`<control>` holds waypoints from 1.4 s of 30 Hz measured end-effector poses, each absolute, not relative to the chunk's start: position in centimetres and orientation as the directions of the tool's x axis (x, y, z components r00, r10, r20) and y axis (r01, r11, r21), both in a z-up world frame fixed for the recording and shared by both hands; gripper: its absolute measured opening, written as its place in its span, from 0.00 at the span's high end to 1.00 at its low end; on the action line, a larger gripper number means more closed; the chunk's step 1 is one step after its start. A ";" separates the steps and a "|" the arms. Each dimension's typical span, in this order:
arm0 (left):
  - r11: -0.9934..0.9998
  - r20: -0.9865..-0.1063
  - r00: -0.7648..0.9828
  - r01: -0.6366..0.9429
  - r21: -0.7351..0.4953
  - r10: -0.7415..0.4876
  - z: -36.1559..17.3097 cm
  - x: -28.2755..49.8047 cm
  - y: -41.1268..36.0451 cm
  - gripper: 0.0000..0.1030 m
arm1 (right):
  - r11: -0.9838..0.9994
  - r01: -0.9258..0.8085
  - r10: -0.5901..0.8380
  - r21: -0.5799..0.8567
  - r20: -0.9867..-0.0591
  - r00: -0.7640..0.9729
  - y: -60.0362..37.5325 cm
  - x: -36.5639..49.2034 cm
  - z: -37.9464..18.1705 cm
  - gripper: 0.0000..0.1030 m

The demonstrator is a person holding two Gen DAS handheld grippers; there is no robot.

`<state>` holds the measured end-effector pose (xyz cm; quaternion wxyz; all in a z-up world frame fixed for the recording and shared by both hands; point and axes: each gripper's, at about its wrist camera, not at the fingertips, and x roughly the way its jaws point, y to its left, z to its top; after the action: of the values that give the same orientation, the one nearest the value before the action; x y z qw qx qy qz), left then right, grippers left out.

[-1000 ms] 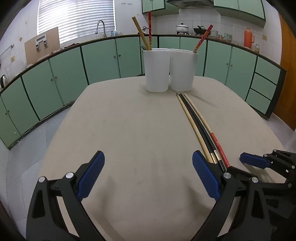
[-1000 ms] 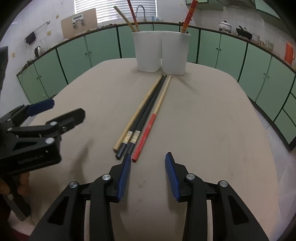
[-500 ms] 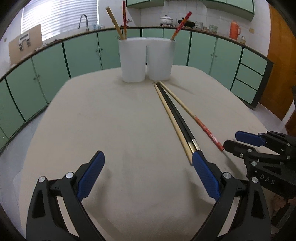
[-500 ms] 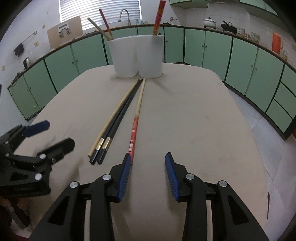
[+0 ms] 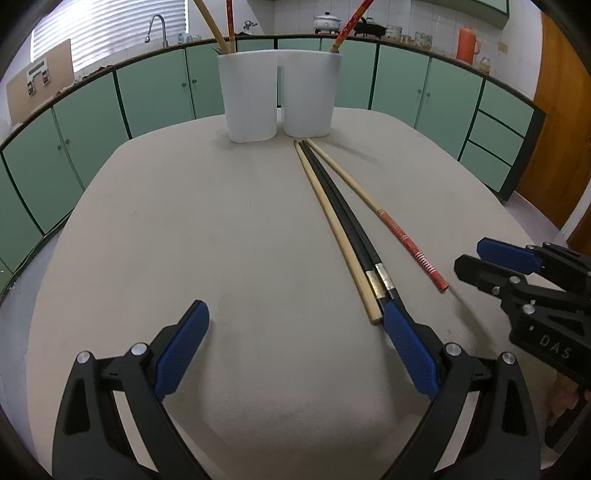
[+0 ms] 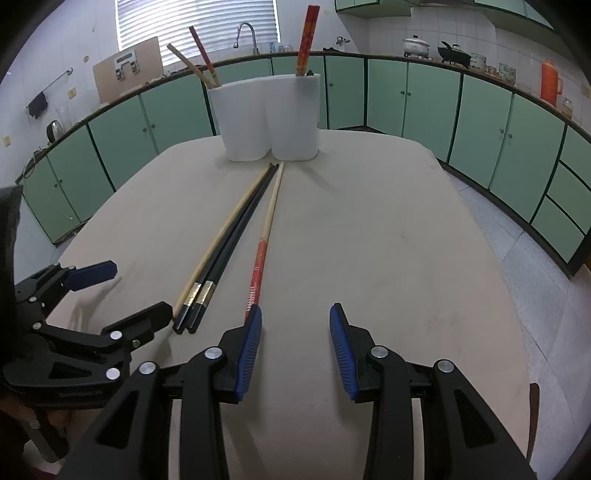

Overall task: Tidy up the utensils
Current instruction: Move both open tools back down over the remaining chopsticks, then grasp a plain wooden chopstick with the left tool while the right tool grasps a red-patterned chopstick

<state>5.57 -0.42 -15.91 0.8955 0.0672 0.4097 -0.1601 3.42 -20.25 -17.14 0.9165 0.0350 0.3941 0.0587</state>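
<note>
- Leftmost, the left gripper (image 5: 295, 328) hovers wide open and empty, its right finger by the black chopsticks (image 5: 341, 218), seemingly ready to pick.
- Centre: the red-handled chopstick (image 6: 258, 266) points toward the white holder (image 6: 271, 116).
- Rightward, the right gripper (image 6: 295, 332) is open, empty.

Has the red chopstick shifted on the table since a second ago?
Yes. The red chopstick has splayed rightward at its near end, away from the black chopsticks; its far tip stays by the holder.

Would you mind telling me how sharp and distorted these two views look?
Left wrist view: sharp, the cabinets bow in a fisheye curve, corners dark. Right wrist view: equally sharp, the window blinds glare white, and the chopsticks cast only faint shadows.
</note>
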 end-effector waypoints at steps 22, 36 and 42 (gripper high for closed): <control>0.956 -0.772 0.610 0.295 0.010 -0.180 -16.1 6.2 0.3 0.31 | 0.977 -0.179 0.208 0.120 -0.734 0.646 -18.1 3.3 -17.8 0.63; 0.948 -0.763 0.613 0.317 0.000 -0.205 -16.1 6.1 -0.4 0.53 | 0.978 -0.188 0.192 0.088 -0.728 0.659 -17.4 3.7 -18.2 0.80; 0.935 -0.758 0.607 0.353 -0.010 -0.237 -16.2 5.8 -1.4 0.77 | 0.979 -0.184 0.190 0.089 -0.729 0.658 -17.3 4.0 -18.2 0.93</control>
<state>5.77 -1.37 -16.16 0.8937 0.0706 0.4111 -0.1653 4.04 -17.33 -18.18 0.9105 0.0036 0.4006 0.1028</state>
